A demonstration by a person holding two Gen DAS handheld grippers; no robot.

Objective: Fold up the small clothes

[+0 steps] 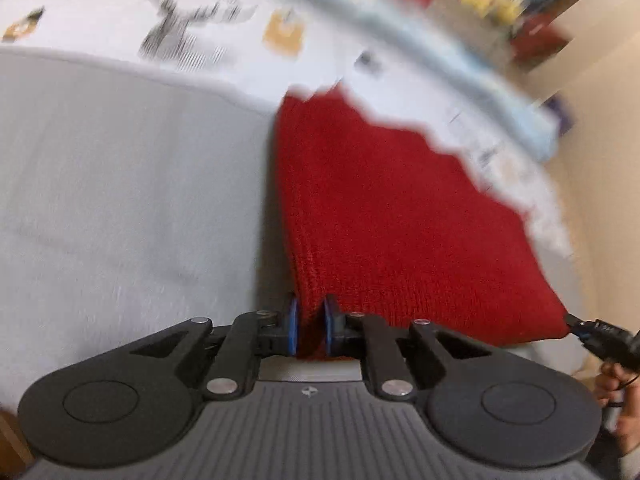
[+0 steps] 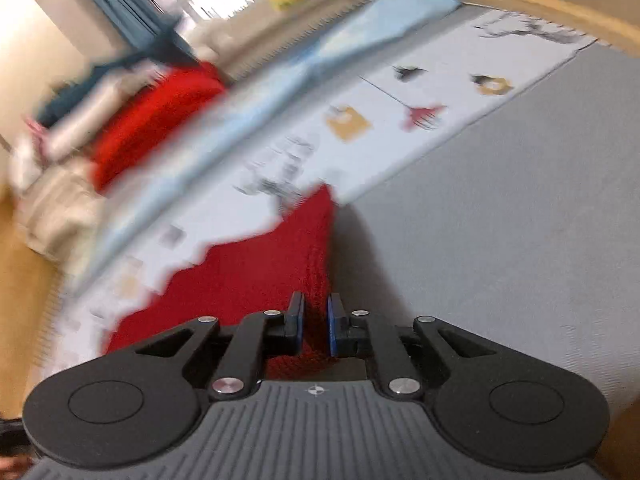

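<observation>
A red knitted garment [image 1: 392,216] hangs stretched between my two grippers above a grey bed surface [image 1: 120,200]. My left gripper [image 1: 311,326] is shut on one near corner of it, the cloth pinched between the blue pads. My right gripper [image 1: 576,326] shows at the right edge of the left wrist view, shut on the other corner. In the right wrist view the right gripper [image 2: 315,330] is shut on the red garment [image 2: 256,280], which runs off to the left. The garment's far edge is jagged with blur.
A white printed cloth [image 1: 224,28] with deer and small pictures lies across the bed, with a light blue cloth [image 2: 280,92] beyond it. Another red item [image 2: 156,120] and a pile of soft things lie at the far side. A wooden bed rim [image 2: 560,4] curves at the right.
</observation>
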